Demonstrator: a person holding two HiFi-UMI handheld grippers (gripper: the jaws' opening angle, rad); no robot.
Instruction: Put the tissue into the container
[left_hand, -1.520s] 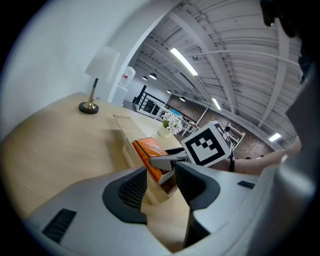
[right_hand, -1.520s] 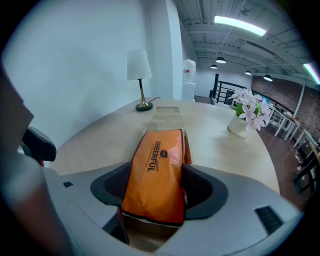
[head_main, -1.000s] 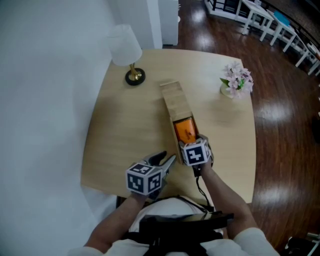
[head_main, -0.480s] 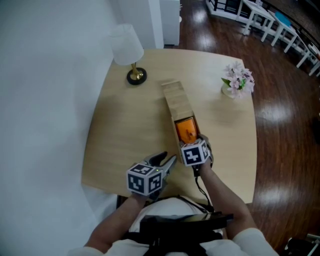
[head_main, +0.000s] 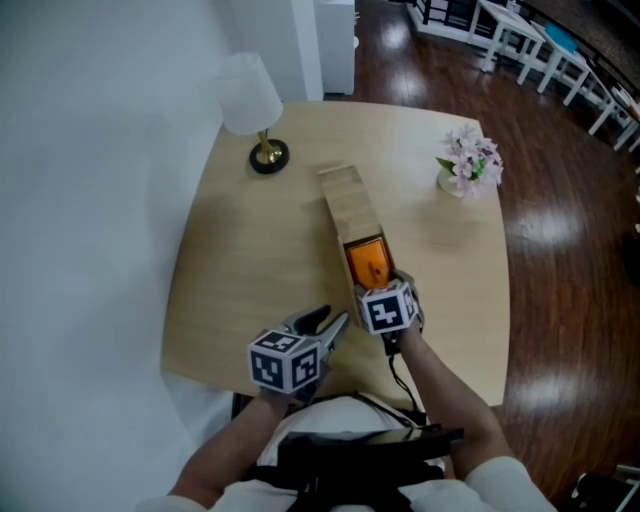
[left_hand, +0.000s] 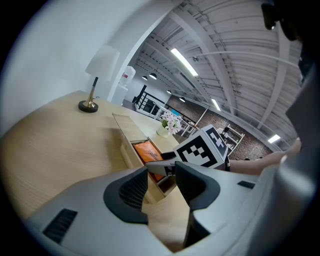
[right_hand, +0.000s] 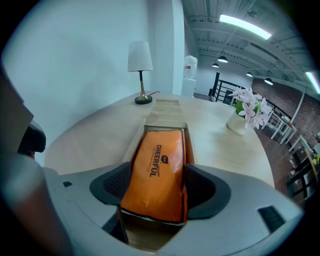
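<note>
The right gripper (right_hand: 160, 189) is being pointed down at the open end of a wooden box (right_hand: 166, 111). An orange tissue pack (right_hand: 160, 150) is being held between its two jaws, with the pads pressing on the pack's long sides. The far end of the pack is lying down inside the box. The near end is being held up by the jaws, so the pack is tilted. Past the pack, the other half of the box is being covered by a wooden top. The left gripper (left_hand: 161, 186) is being held just beside the right one, at the near end of the box, its jaws apart with nothing between them. Farther off on the table (right_hand: 95, 135), a lamp (right_hand: 140, 65) and a vase of pink flowers (right_hand: 250, 112) are standing.

The pack looks as if it is being put in right now. Next, the near end likely needs to be lowered flat, the jaws opened and the gripper lifted away.
</note>
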